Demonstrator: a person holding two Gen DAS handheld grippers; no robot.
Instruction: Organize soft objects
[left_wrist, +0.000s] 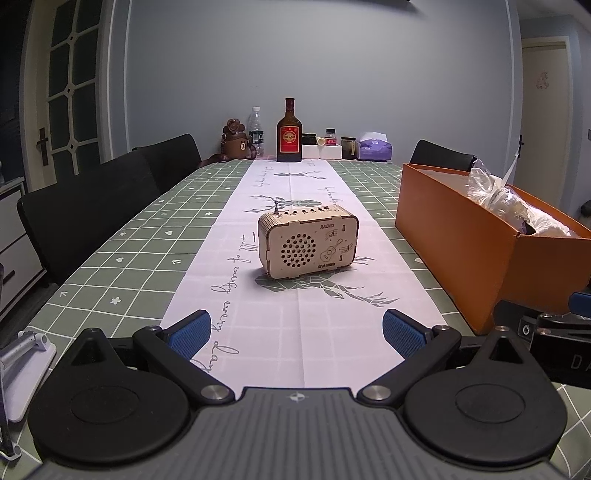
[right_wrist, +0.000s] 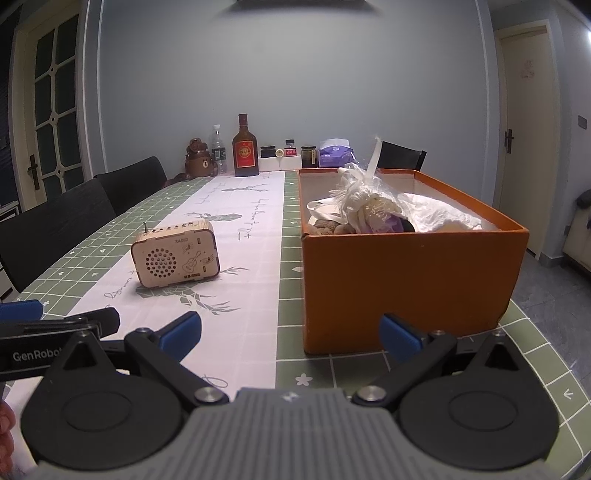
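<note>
With both tongs, left (left_wrist: 296, 334) and right (right_wrist: 290, 334), spread wide and empty over the bench (left_wrist: 110, 266), our soft things (right_wrist: 369, 210) heaped in the box (right_wrist: 406, 280) could snag and spill if we tug the bag.

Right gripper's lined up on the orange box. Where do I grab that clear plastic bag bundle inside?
Probably the bunched neck of the plastic bag bundle, coming from above: it stands higher than the orange box rim, and the walls block a side approach. The right gripper is open.
</note>
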